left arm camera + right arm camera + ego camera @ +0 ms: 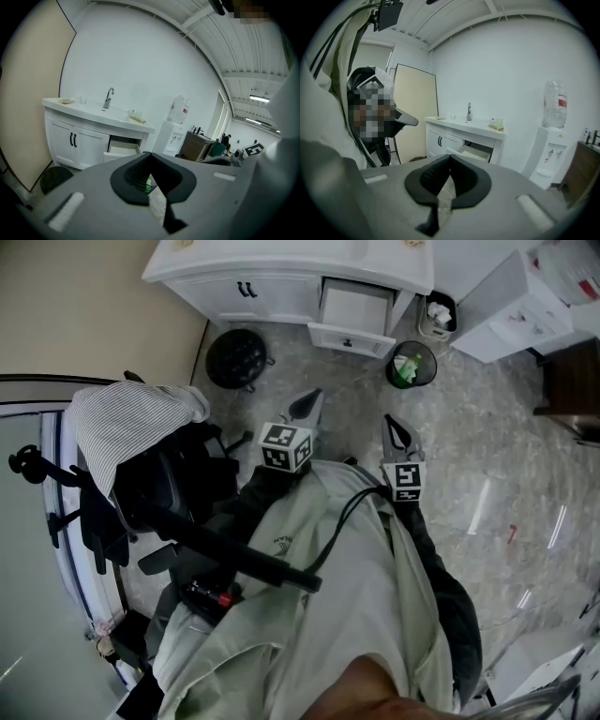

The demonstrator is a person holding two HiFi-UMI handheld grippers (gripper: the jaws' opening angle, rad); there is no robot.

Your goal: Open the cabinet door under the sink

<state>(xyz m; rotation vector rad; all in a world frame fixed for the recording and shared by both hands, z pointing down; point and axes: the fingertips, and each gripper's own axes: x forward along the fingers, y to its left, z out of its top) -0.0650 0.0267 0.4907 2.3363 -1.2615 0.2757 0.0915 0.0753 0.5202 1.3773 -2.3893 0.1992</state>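
The approach seemed pending: the grey left gripper point(307, 401) and right gripper point(397, 432) sat clenched on nothing, well apart from the white black-handled cabinet door point(242, 292) under the sink point(93, 111), so the next move called for closing in and parting the jaws.

Nothing is coming through readable: the red label point(561, 101) on the water bottle point(555, 110), upper right, is blurring, and the print point(281, 542) on the shirt point(356, 615), centre, is showing too small.
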